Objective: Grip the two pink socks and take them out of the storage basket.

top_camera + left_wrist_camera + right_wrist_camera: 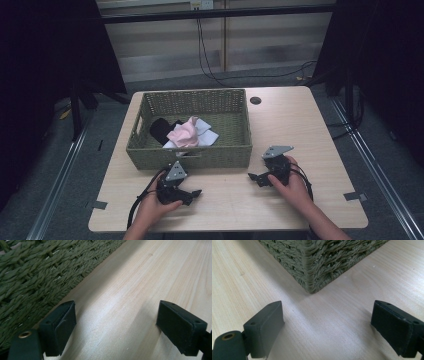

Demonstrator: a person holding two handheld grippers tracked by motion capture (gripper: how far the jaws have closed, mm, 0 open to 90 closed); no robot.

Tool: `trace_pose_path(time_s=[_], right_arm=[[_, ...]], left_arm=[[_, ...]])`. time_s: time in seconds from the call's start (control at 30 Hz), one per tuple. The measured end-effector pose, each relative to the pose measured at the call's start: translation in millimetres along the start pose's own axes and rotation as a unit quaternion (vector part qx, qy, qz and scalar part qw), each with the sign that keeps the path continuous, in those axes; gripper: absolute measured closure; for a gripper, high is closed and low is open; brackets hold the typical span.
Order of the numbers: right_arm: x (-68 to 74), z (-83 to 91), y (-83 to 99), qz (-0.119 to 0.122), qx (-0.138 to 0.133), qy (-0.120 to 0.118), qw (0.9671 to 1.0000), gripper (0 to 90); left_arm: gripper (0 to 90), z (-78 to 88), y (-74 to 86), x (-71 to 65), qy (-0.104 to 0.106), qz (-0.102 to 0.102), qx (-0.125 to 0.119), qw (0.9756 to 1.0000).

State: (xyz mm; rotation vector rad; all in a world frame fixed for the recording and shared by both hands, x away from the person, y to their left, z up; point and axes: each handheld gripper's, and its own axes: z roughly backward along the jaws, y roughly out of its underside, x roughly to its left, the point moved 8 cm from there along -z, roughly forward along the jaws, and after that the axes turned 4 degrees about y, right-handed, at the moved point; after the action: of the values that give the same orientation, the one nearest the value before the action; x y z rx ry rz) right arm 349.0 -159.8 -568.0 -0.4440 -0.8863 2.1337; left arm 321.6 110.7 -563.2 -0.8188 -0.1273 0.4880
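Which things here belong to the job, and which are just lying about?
Job:
- woven basket
- pink cloth, white cloth and black cloth inside it
- left tool and right tool, both open

Lying about:
- black cables on the floor
- round table hole

Nothing readable turned up: no lettering, label, brand or number could be made out on anything in the three views at that moment.

Green woven basket (150,150) upright on table; holds crumpled, seemingly cloth items.
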Motion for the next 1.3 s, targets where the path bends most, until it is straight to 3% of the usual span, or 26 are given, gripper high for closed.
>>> trace_pose_path(time_s=[0.37, 0.47, 0.57, 0.87, 1.03, 1.3], right_arm=[[0.0, -0.1, -0.1, 0.0, -0.001, -0.001, 1.0, 10.2], [0.1, -0.1, -0.1, 0.0, -0.001, -0.001, 1.0, 10.2], [0.0, -0.1, -0.1, 0.0, -0.001, -0.001, 1.0, 10.2], [0.1, -0.1, -0.2, 0.0, -0.001, -0.001, 1.0, 10.2], [0.2, -0.3, -0.3, -0.001, -0.002, -0.003, 1.0, 10.2], [0.3, -0.2, -0.2, -0.001, -0.001, -0.002, 1.0, 10.2]], left_arm=[[15.8, 0.1, -0.3, 0.5, -0.005, 0.005, -0.001, 1.0], [20.4, 2.7, -0.5, 1.0, -0.005, 0.01, 0.0, 0.9999], [21.7, 6.3, -0.6, 1.9, -0.002, 0.014, 0.015, 0.9998], [24.3, 32.1, -27.6, 1.7, 0.023, 0.024, 0.012, 0.9994], [24.9, 42.4, -37.0, 5.9, 0.019, 0.018, 0.037, 0.999], [24.9, 53.5, -49.8, 10.9, 0.024, 0.024, 0.04, 0.9986]])
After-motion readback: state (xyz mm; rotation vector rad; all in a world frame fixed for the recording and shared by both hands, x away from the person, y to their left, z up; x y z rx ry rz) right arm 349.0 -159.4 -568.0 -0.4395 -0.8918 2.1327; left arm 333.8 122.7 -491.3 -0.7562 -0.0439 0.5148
